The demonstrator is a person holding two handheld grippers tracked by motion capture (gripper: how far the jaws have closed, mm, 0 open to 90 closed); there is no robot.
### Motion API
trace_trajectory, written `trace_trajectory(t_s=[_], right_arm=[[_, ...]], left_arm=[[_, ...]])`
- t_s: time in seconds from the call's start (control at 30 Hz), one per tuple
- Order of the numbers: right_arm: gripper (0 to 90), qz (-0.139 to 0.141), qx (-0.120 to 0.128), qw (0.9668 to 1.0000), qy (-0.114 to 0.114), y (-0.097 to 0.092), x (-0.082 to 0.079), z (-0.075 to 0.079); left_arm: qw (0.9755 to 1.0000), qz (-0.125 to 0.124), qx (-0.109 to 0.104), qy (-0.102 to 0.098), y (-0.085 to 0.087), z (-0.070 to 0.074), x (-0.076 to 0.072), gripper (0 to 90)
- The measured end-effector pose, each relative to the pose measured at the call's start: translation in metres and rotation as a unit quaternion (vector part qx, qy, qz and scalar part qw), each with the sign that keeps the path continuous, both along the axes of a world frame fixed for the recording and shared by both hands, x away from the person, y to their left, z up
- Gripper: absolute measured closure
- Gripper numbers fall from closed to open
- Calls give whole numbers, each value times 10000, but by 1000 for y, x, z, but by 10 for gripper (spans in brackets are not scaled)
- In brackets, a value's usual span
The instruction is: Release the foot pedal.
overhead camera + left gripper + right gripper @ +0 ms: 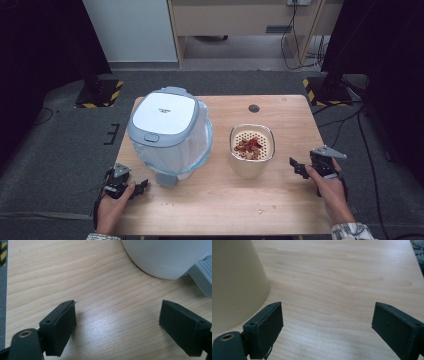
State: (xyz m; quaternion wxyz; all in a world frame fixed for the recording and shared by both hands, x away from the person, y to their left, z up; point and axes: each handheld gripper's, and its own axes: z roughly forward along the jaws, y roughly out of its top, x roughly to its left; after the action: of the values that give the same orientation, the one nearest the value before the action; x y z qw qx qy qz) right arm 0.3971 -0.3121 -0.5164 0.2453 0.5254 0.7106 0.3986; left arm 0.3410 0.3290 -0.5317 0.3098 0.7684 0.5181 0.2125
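A white-lidded bin (167,132) with blue-grey trim and a clear liner stands on the left half of the wooden table (210,200). A cream container (251,150) right of centre holds red and brown scraps on a perforated insert. My left gripper (137,187) rests low at the front left, open, with bare wood between its jaws (117,312). The bin's white wall (162,257) and its grey pedal (203,275) lie just ahead of it. My right gripper (300,167) sits near the table's right edge, open (328,315), with the cream container's wall (234,285) close by one jaw.
A few crumbs (260,211) lie on the wood near the front edge. A round cable hole (254,108) sits at the back of the table. Black stands with yellow-striped bases (97,95) flank the table on the grey floor.
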Motion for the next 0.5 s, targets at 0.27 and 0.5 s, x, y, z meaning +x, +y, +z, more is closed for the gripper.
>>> trace_trajectory(t_s=[0.27,0.5], right_arm=[[50,-15,-602,9955,731,7,3,-22],[41,-19,-616,9953,741,10,1,-23]], left_arm=[[9999,-83,-51,-108,-1,-3,0,92],[9999,-100,-50,-117,-2,-4,1,75]])
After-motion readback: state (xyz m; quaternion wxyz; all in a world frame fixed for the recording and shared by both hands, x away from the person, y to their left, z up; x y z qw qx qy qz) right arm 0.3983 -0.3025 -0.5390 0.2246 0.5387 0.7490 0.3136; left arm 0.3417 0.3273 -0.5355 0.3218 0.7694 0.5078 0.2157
